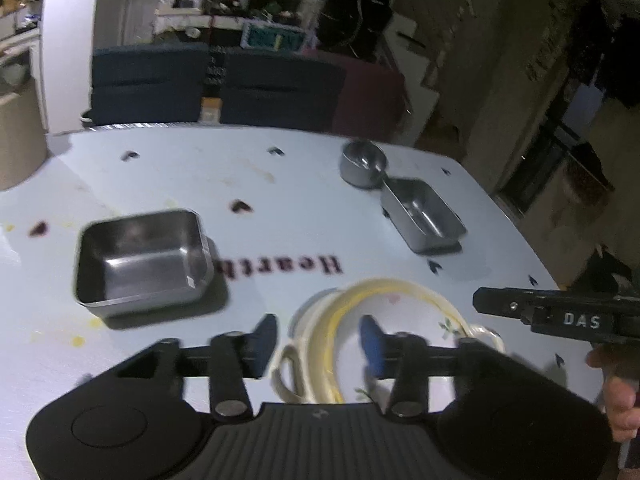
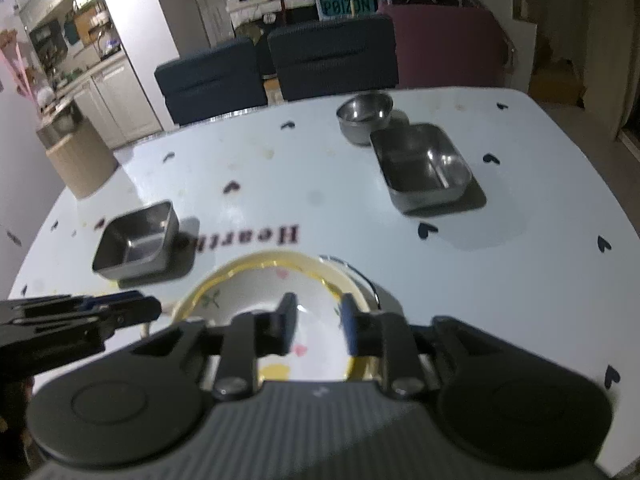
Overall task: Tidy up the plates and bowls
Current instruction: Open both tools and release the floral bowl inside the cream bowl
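A white ceramic bowl with a yellow rim and flower prints [image 1: 404, 312] [image 2: 264, 292] sits at the near edge of the white table, nested in a cream dish with handles [image 1: 288, 364]. My left gripper [image 1: 318, 338] is open, its jaws straddling the bowl's left rim. My right gripper [image 2: 318, 320] is open above the bowl's inside; it also shows in the left wrist view [image 1: 560, 312]. A square steel dish [image 1: 140, 256] [image 2: 138, 240] stands left. A rectangular steel tray [image 1: 422, 212] [image 2: 422, 168] and a round steel bowl [image 1: 362, 164] [image 2: 366, 114] stand far right.
The table [image 2: 280, 168] bears heart marks and the word "Hearth" [image 1: 280, 268]. Dark blue chairs [image 2: 276, 68] stand at its far edge. A tan bin [image 2: 82, 160] stands beyond the left edge. A dark plate rim [image 2: 360, 276] shows under the bowl's right side.
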`<state>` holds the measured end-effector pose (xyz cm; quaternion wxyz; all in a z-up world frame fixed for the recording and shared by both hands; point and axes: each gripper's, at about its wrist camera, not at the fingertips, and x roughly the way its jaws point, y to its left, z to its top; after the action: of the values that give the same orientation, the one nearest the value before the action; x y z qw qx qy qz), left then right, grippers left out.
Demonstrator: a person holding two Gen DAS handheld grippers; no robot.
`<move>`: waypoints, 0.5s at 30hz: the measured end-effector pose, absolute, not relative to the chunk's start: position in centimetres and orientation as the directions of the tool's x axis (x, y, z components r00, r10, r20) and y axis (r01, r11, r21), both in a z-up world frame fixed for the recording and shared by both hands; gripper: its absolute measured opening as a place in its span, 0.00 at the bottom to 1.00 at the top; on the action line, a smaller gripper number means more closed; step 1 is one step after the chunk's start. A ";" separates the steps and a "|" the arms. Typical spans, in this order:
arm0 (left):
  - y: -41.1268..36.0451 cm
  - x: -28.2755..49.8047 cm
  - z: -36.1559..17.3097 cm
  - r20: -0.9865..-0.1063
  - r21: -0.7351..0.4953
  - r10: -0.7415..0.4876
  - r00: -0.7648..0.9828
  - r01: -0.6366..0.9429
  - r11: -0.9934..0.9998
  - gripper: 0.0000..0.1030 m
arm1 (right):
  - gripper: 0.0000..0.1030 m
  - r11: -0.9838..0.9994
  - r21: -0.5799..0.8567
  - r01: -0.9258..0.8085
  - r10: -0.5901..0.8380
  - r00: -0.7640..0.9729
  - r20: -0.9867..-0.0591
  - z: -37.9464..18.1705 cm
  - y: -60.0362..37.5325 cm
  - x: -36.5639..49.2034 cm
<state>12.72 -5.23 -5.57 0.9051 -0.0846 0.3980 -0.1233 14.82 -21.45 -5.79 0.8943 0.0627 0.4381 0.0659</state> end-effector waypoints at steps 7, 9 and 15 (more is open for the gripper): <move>-1.3 13.6 -3.6 -0.651 -0.221 -0.213 0.728 0.087 0.971 1.00 | 0.70 0.970 0.217 -0.109 0.234 0.662 -0.712 -4.9 -19.1 16.6; 0.3 14.2 -3.0 -0.645 -0.223 -0.189 0.741 0.054 0.973 1.00 | 0.84 0.965 0.228 -0.127 0.254 0.666 -0.701 -4.9 -18.1 17.5; 3.8 16.1 -1.8 -0.643 -0.184 -0.131 0.755 0.014 0.983 1.00 | 1.00 0.957 0.253 -0.142 0.280 0.679 -0.679 -4.6 -14.7 20.2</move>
<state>16.08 3.81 -1.84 0.9330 -0.0841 0.3479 -0.0386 20.25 -14.72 -4.63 0.9118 0.0900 0.3836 0.1159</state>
